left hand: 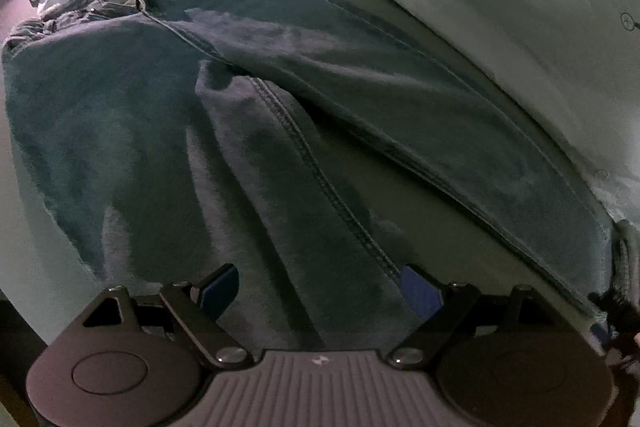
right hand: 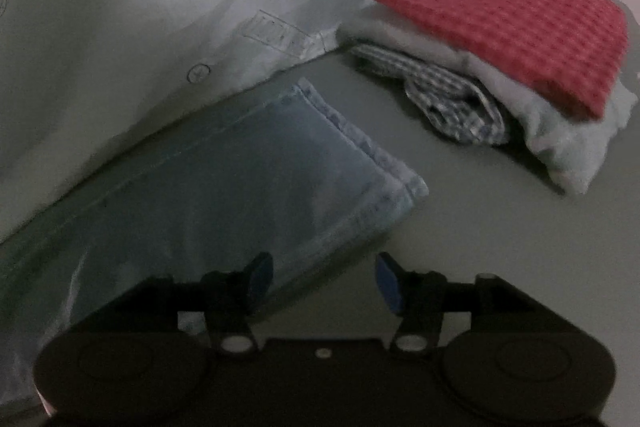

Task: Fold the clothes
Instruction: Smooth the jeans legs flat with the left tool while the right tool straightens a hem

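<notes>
Blue jeans (left hand: 280, 131) lie spread over the bed, with the waistband bunched at the far left and a stitched seam running down toward me. My left gripper (left hand: 320, 287) hovers low over the upper leg area, open, with denim beneath the jaws and nothing pinched. In the right wrist view the two leg ends (right hand: 240, 187) lie stacked, hems pointing to the far right. My right gripper (right hand: 324, 277) stands open just at the near edge of that leg. Its left fingertip (right hand: 260, 277) is over the denim and the right one over bare sheet.
A white quilt (left hand: 500, 7) with small carrot prints borders the jeans on the far side, also white quilt (right hand: 160, 7). A folded stack sits at the right: red waffle cloth (right hand: 512, 27) on a white garment (right hand: 560, 147) on a checked one (right hand: 452, 103). Grey-green sheet (right hand: 440, 247) lies between.
</notes>
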The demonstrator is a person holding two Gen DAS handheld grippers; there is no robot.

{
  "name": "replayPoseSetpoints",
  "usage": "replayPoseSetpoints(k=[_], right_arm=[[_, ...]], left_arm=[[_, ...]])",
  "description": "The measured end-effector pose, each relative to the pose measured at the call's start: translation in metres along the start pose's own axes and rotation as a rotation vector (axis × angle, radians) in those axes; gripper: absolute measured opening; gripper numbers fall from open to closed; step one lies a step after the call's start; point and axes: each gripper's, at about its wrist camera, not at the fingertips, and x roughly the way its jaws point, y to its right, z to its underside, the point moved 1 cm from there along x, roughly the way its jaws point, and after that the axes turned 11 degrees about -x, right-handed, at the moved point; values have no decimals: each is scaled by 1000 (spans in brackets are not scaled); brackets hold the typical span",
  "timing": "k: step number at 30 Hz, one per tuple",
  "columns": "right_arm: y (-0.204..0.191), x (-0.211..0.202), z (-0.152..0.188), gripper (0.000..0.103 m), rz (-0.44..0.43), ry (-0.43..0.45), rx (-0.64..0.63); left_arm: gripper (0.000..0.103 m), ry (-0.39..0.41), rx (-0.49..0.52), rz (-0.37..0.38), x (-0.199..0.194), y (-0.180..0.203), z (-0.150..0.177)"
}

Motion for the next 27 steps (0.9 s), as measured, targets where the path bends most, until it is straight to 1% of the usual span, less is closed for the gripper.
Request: replayPoseSetpoints(k=[2, 4, 7, 10, 12, 15, 18, 20, 23, 27], right_arm=[[3, -7, 0, 67, -31, 3, 0], [5, -18, 4, 72, -62, 9, -19], [18, -32, 21, 74, -75, -12, -49], [43, -52, 46, 76, -84, -56, -33], [58, -70, 66, 76, -76, -83, -11], [75, -100, 98, 77, -38, -113, 28], [86, -128, 133, 79, -7, -149, 82], [87, -146, 155, 80, -12, -163, 107], [79, -172, 178, 81, 7, -146, 68], [65, -207, 194, 81, 33, -94, -28]], left_arm=[[88, 9, 12, -9, -2, -3, 2], [88, 12, 26, -18, -3, -8, 1], [88, 10, 46, -29, -3, -17, -1], [89, -13, 57, -30, -1, -31, -6], [89, -43, 71, -24, 4, -41, -9], [89, -82, 110, -12, 10, -53, -12], [89, -118, 161, -1, 16, -65, -12], [89, -146, 180, 9, 20, -74, -11], [89, -173, 201, 28, 26, -84, -9], [91, -180, 263, 44, 29, -87, -4]])
